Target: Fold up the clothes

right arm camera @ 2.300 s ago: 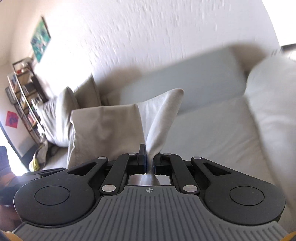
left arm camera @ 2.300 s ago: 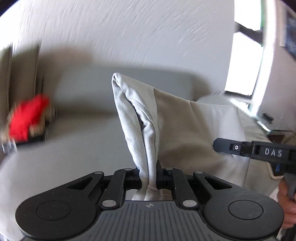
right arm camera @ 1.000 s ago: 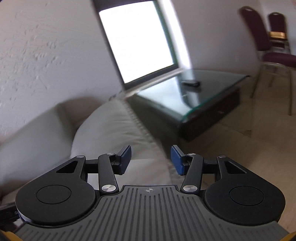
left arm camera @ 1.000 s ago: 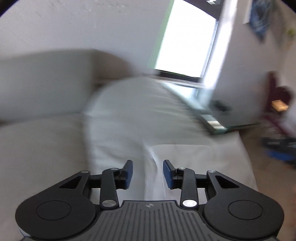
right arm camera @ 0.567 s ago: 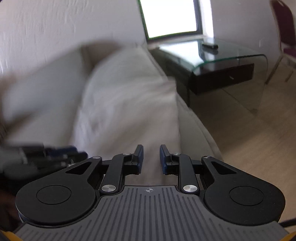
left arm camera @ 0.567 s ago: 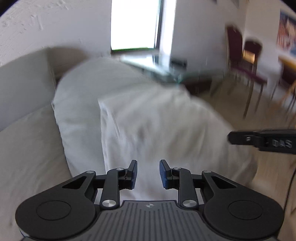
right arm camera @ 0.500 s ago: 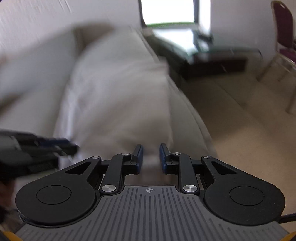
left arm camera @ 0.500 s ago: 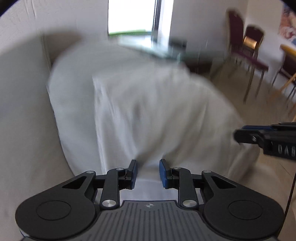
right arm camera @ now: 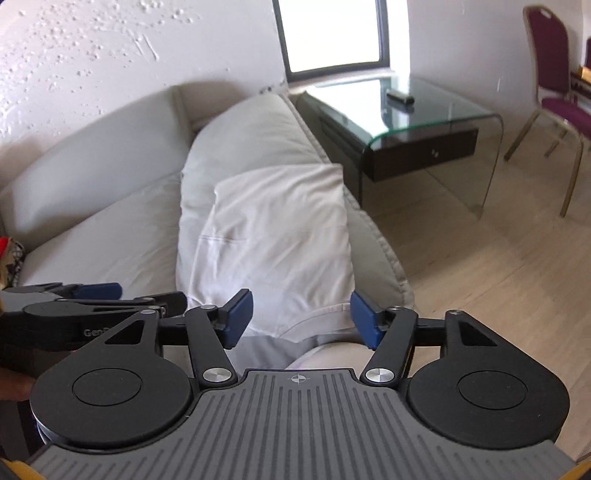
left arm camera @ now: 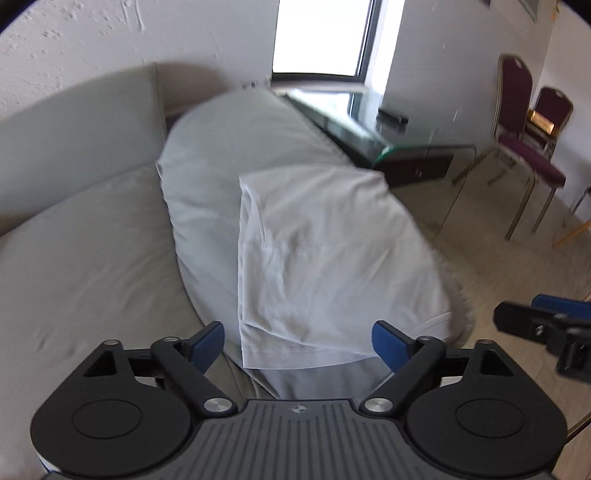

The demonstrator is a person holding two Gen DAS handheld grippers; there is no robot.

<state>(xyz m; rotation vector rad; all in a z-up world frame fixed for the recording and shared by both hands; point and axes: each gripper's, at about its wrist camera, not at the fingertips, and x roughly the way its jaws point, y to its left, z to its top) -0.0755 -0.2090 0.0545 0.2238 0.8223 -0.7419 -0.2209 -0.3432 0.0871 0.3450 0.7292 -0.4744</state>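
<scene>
Both grippers stand with their jaws spread wide, having just been opening, and nothing sits between the pads. Our left gripper point(left arm camera: 297, 341) hangs above the near hem of the folded white garment point(left arm camera: 325, 266), and our right gripper point(right arm camera: 301, 319) hangs just beside it over the same near edge, without touching the cloth. We see the garment lying flat on the sofa's padded armrest point(right arm camera: 251, 140), folded into a rough rectangle with a stitched hem line across it and its far end toward the window point(right arm camera: 332, 33). Left of the armrest lies the sofa seat cushion point(left arm camera: 92, 258), with the backrest point(right arm camera: 92, 155) against the textured white wall point(right arm camera: 92, 55). Past the armrest stands a glass side table point(right arm camera: 436, 107) with a dark drawer unit beneath and a small dark remote point(right arm camera: 399, 98) on top. On the pale wood floor point(right arm camera: 480, 266) we see maroon chairs point(left arm camera: 524, 147) with metal legs, well apart from the sofa. At the far left edge of the right wrist view, something red and patterned point(right arm camera: 9, 254) rests on the seat; we cannot tell what it is.
</scene>
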